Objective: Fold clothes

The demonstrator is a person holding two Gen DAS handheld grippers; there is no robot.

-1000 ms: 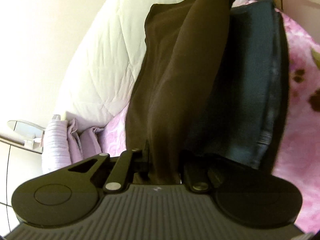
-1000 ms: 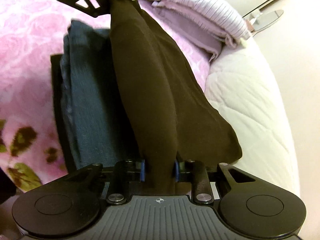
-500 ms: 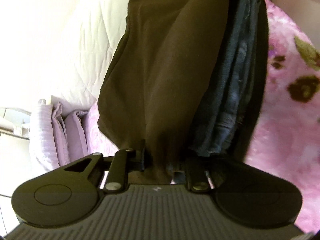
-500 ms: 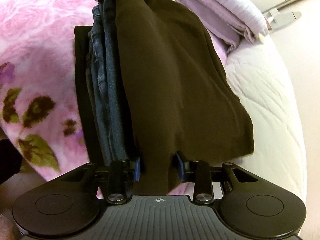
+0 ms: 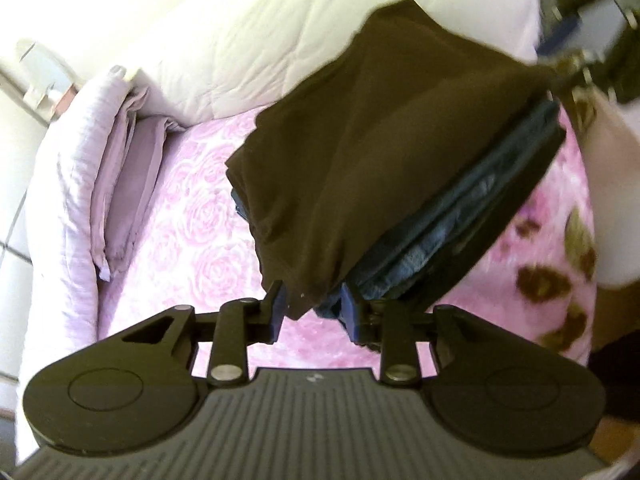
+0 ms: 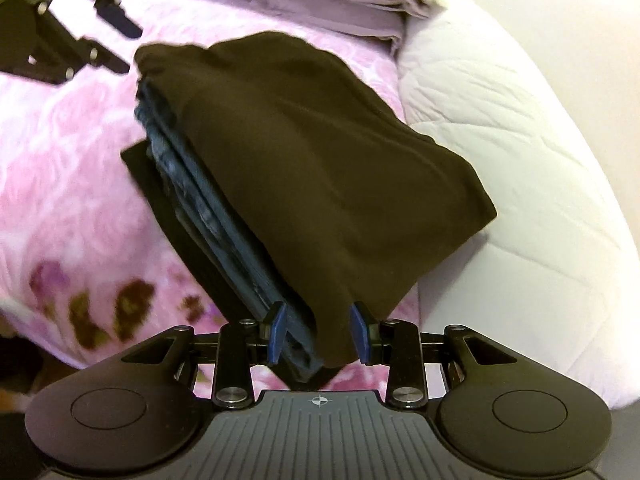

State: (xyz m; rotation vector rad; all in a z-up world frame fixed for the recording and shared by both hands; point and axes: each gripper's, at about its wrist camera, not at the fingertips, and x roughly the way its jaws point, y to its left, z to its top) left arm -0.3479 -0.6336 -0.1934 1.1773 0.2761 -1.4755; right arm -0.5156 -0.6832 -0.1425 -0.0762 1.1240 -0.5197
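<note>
Pink floral blanket (image 5: 192,240) – brown garment (image 5: 380,152) atop folded jeans (image 5: 460,216); both jaws just opening, apparently spread, brown corners between.

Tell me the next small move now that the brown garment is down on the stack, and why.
Probably lift both grippers straight back and clear. The brown garment already lies folded on the jeans. The left gripper and right gripper have just been opening; their pads stand apart from the corners still between them, so a sideways pull might drag the fold.
</note>
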